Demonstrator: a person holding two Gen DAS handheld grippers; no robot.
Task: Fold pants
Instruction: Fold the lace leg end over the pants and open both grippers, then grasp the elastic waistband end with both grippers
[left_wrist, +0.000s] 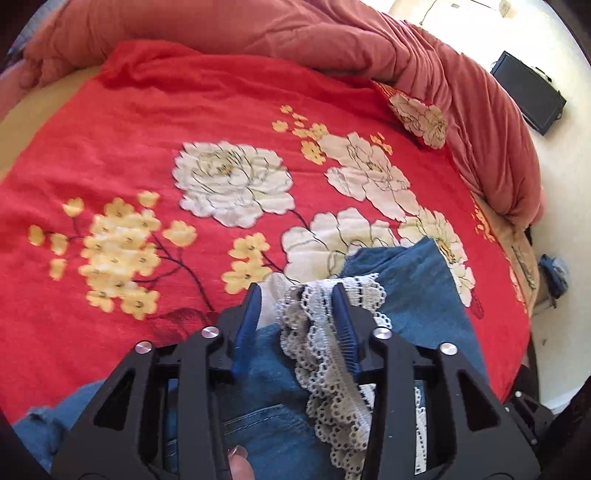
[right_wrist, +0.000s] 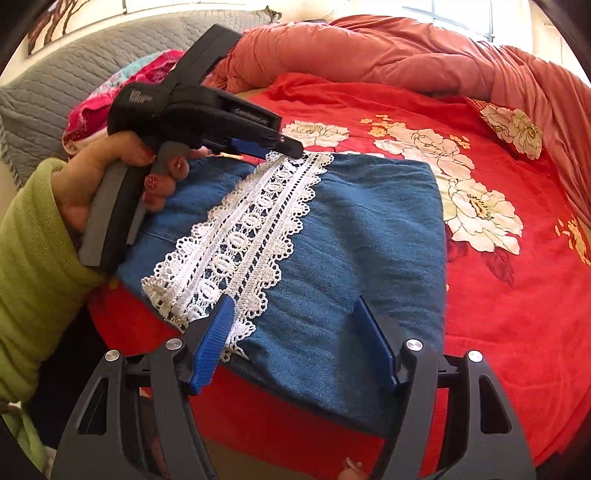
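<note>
Blue denim pants (right_wrist: 354, 236) with white lace trim (right_wrist: 236, 240) lay mid-frame on the red flowered bed (right_wrist: 517, 295); left tongs (left_wrist: 297, 295) and right tongs (right_wrist: 291, 306) gaped, released.

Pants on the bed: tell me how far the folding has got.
Done: the denim pants already lie doubled into a compact block on the red floral bedspread. In hand: the left gripper has its jaws around the white lace trim at the far end; the right gripper hovers open over the near edge. Left: tucking the lace flat, perhaps one more fold.
</note>
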